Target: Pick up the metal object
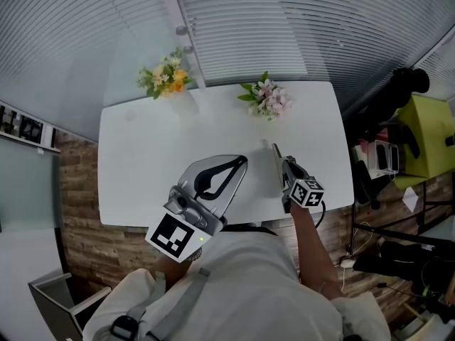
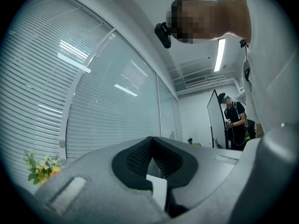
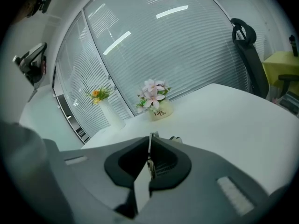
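A thin, flat metal object (image 3: 150,158) stands on edge between the jaws of my right gripper (image 3: 151,139), which is shut on it. In the head view the right gripper (image 1: 279,160) lies low over the white table (image 1: 142,162) right of centre. The metal object (image 1: 274,150) pokes a little past the gripper's tips. My left gripper (image 1: 240,163) is raised above the table's near edge, shut, with nothing in it. In the left gripper view its jaws (image 2: 152,141) point up at the window blinds.
A vase of yellow flowers (image 1: 165,77) and a pot of pink flowers (image 1: 267,98) stand along the table's far edge by the blinds. Right of the table are a black chair (image 3: 250,55) and a yellow-green desk (image 1: 426,133). A person (image 2: 232,115) stands far off.
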### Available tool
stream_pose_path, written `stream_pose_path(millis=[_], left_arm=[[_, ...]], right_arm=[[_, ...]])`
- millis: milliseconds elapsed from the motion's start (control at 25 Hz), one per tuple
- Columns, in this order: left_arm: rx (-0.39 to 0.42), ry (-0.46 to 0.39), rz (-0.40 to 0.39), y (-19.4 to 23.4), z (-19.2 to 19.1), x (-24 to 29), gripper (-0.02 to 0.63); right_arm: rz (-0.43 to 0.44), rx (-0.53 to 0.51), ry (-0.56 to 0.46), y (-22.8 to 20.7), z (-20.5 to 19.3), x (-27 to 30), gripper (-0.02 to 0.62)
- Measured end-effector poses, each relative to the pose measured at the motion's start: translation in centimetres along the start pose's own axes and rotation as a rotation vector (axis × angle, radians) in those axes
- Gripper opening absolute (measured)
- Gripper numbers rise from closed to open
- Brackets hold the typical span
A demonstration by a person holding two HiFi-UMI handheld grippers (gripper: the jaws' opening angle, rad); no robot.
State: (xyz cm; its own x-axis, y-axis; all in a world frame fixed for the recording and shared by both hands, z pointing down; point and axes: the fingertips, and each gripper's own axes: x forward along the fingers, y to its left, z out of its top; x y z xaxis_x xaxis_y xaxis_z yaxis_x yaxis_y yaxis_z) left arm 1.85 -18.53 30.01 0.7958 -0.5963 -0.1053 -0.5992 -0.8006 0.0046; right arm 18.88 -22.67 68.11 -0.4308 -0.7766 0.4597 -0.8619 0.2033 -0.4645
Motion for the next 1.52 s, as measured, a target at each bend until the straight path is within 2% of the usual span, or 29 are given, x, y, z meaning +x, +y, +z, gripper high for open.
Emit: stream_pose_path(millis=[560, 1520], left_arm=[[0.006, 0.003, 0.001, 0.2, 0.1, 0.2, 0.005], [0.01, -0.005, 0.012, 0.7, 0.2, 0.1, 0.005]], right_arm=[[0.014, -0.164, -0.054, 3.4, 5.6, -2.8, 0.012], [0.016, -0.419, -0.262, 12.3, 16.7, -11.3, 0.012]])
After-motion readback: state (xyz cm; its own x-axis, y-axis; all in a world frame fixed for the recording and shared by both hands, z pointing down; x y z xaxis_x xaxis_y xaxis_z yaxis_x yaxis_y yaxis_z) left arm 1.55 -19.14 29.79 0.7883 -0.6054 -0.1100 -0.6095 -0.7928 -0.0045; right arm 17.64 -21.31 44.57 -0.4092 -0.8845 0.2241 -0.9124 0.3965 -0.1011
